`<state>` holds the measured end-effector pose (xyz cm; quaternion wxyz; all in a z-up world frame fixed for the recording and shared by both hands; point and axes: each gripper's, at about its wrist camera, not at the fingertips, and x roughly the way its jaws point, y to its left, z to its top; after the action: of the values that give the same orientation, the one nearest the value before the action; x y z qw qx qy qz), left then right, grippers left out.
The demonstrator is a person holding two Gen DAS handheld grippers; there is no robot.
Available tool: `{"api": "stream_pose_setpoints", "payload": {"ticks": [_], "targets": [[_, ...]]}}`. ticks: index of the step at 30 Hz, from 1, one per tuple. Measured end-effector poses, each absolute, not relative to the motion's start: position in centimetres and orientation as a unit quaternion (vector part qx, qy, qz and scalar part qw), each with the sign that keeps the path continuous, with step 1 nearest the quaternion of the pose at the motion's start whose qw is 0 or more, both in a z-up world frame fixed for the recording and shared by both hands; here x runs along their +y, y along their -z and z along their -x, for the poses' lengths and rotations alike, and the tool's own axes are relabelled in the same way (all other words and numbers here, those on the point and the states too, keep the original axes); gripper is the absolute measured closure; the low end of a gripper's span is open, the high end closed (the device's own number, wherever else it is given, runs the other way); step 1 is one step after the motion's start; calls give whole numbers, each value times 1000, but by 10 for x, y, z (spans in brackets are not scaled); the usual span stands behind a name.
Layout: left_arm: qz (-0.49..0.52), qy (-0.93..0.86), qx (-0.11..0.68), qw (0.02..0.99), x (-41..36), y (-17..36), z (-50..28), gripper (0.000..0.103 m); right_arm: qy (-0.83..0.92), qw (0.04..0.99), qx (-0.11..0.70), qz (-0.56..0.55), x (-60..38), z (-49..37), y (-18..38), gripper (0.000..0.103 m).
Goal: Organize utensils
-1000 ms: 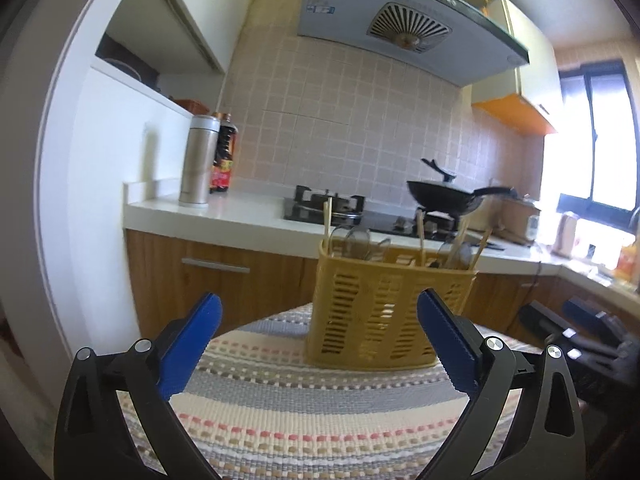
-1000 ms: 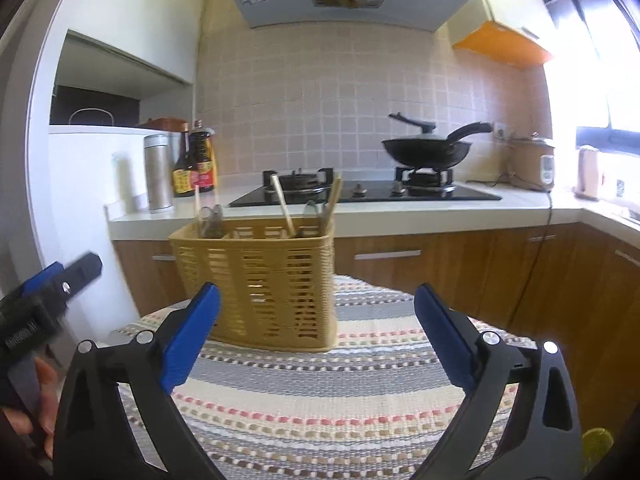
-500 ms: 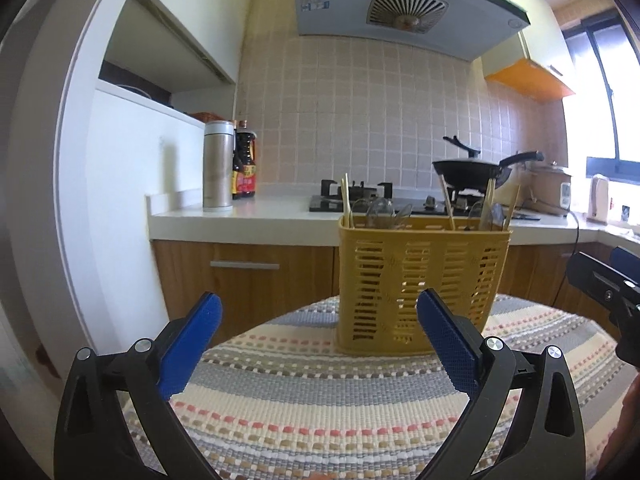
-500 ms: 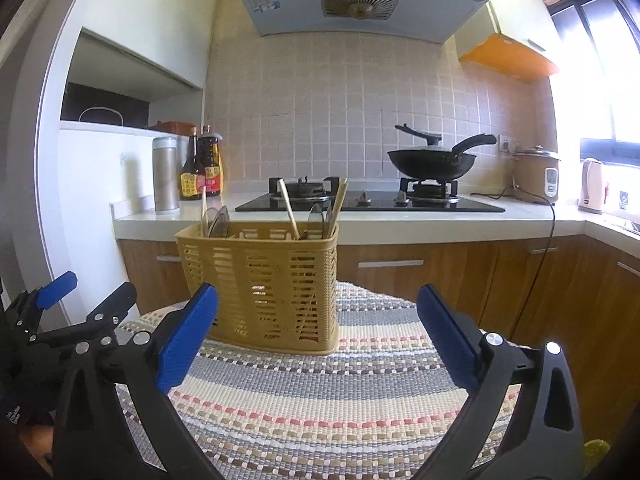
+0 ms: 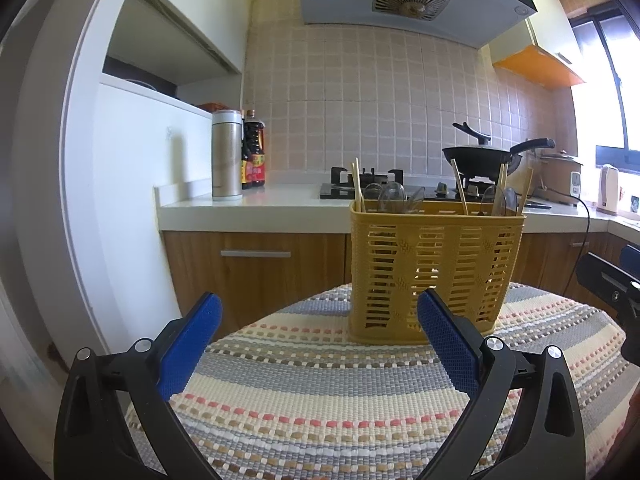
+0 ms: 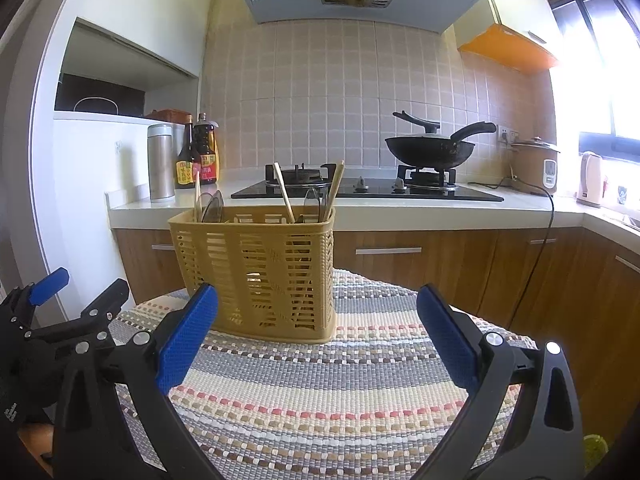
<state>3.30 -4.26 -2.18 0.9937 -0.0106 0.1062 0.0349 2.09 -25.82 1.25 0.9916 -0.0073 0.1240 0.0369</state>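
Note:
A yellow slatted utensil basket (image 5: 434, 268) stands upright on a striped woven mat (image 5: 340, 392), ahead and slightly right of my left gripper (image 5: 320, 344). It holds wooden chopsticks (image 5: 460, 192) and clear spoons (image 5: 390, 198), sticking up above the rim. In the right wrist view the basket (image 6: 256, 272) is ahead and left of my right gripper (image 6: 318, 340). Both grippers are open and empty, a short way in front of the basket. The left gripper also shows at the left edge of the right wrist view (image 6: 60, 308).
Behind the mat runs a white counter (image 5: 256, 208) with wooden cabinets, a gas hob (image 6: 360, 192), a black wok (image 6: 430, 152), a steel flask (image 5: 226, 156), sauce bottles (image 6: 200, 156), a rice cooker (image 6: 536, 164) and a kettle (image 6: 590, 178).
Both cameras have shifted slightly, so the basket sits a little further right in the left view and more central in the right view. Both grippers stay open.

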Motion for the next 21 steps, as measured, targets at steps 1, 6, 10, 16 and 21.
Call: {"api": "stream_pose_setpoints", "payload": {"ticks": [1,6,10,16,21], "targets": [[11,-36,105,994,-43,22,-33,8,-37,991,125,7,-258,-21,-12,8],[11,-36,106,994,-44,21,-33,8,-36,991,130,7,-258,-23,-12,8],[9,-35,106,994,-44,21,-32,8,-38,991,129,9,-256,-22,-12,8],[1,-35,104,994,-48,22,-31,8,-38,991,129,8,-256,-22,-11,8],[-7,-36,101,994,-51,21,-31,8,-37,991,130,7,-256,-22,-11,8]]}}
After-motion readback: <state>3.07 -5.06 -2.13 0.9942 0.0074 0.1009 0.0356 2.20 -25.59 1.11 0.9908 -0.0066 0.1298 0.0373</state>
